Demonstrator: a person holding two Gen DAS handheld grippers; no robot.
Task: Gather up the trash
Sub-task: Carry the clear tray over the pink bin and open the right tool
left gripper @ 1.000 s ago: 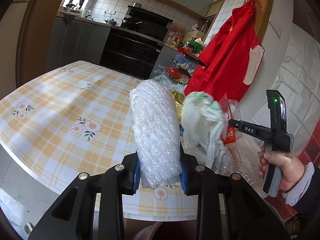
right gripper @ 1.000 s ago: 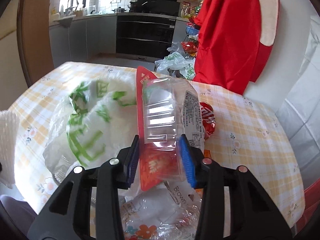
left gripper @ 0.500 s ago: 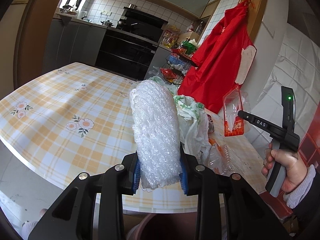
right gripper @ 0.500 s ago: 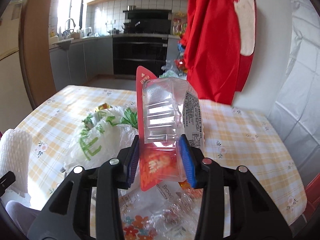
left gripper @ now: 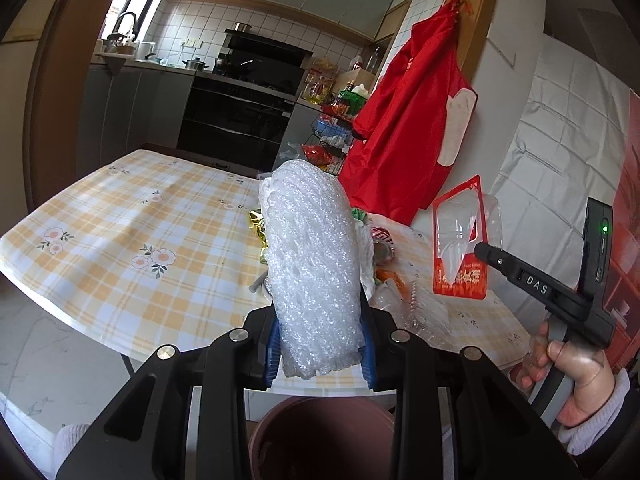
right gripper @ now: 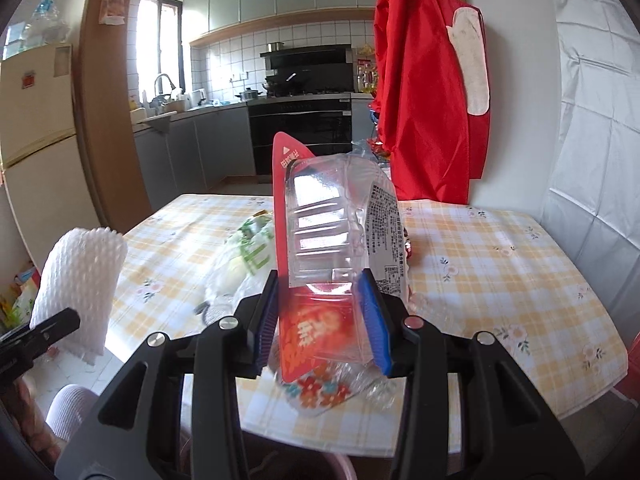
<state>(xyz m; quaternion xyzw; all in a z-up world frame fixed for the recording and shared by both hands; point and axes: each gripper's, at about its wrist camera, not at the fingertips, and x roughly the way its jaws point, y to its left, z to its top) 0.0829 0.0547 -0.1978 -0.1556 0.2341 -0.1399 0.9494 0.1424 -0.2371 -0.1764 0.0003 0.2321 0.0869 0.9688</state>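
My left gripper (left gripper: 320, 344) is shut on a roll of white foam netting (left gripper: 312, 268), held upright above the near table edge; the same netting (right gripper: 80, 288) shows at the left of the right wrist view. My right gripper (right gripper: 320, 320) is shut on a clear plastic blister pack with a red card back (right gripper: 332, 240), also seen from the side as the pack (left gripper: 460, 248) in the left wrist view. Below the left gripper sits a brown bin (left gripper: 320, 436). More trash lies on the table: a white and green plastic bag (right gripper: 248, 256), a crushed red can (left gripper: 382, 240), clear wrappers (left gripper: 420, 308).
The table (left gripper: 120, 240) has a yellow checked floral cloth. A red apron (left gripper: 408, 128) hangs on the wall behind it. A kitchen counter and oven (right gripper: 300, 136) stand at the back, a fridge (right gripper: 36, 140) at the left. A person's hand (left gripper: 568, 368) holds the right gripper's handle.
Both grippers have drawn back and risen from the table with their loads. The blister pack left the trash pile, and the brown bin has come into view under the left gripper.
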